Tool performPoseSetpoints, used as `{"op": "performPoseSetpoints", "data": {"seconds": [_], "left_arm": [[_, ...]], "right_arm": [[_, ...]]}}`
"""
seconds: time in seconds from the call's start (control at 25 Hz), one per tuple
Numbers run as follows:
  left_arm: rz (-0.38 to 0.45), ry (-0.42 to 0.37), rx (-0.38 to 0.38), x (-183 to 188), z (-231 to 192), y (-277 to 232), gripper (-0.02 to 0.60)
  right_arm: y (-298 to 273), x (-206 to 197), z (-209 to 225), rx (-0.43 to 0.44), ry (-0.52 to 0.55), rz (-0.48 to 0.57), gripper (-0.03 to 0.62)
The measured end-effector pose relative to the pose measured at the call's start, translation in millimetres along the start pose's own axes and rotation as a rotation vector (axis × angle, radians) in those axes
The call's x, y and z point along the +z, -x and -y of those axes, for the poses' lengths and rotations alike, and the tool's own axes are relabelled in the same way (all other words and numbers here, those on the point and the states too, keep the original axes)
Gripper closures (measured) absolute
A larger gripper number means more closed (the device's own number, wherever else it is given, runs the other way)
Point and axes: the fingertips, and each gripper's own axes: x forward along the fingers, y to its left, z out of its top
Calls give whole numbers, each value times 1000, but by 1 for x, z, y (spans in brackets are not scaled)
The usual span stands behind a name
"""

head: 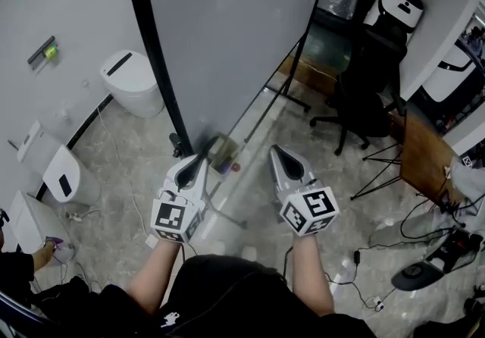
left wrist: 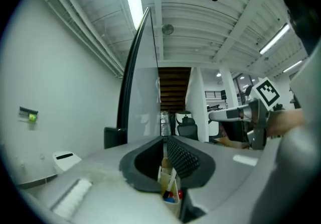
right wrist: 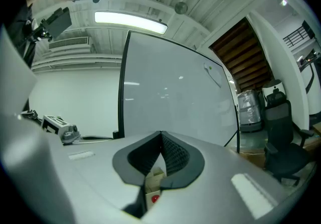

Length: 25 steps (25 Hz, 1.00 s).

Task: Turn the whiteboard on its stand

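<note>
Left gripper (head: 201, 159): jaws pressed together with nothing between them; its tip is just beside the pen tray.
Right gripper (head: 273, 150): jaws likewise pressed together and empty; it is level with the left one, near the board's lower edge.
Pen tray (head: 223, 153): lies between the two gripper tips and holds markers.
Whiteboard (head: 227, 26): stands upright in its black-framed stand, straight ahead of both grippers.
Office chair (head: 364, 90): black, past the board's right edge, well apart.

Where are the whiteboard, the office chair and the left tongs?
whiteboard (head: 227, 33): head view, bare face of the panel.
office chair (head: 362, 105): head view, its black seat.
left tongs (head: 203, 155): head view, at the fingertips, by the board's lower edge.
</note>
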Motion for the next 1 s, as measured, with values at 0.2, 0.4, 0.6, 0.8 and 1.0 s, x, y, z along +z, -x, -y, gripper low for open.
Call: {"op": "performPoseSetpoints", "data": {"seconds": [0.2, 0.4, 0.6, 0.8, 1.0], "left_arm": [[38, 11, -54, 16, 20, -19, 566], [44, 34, -109, 16, 37, -36, 577], [33, 48, -127, 20, 51, -55, 578], [30, 36, -153, 21, 62, -68, 577], [19, 28, -147, 19, 61, -71, 578]], "right_arm": [[18, 3, 13, -44, -8, 14, 586], [37, 9, 20, -90, 12, 22, 586], [53, 9, 30, -142, 26, 26, 586], [59, 10, 32, -164, 31, 23, 586], [63, 13, 33, -184, 35, 25, 586]]}}
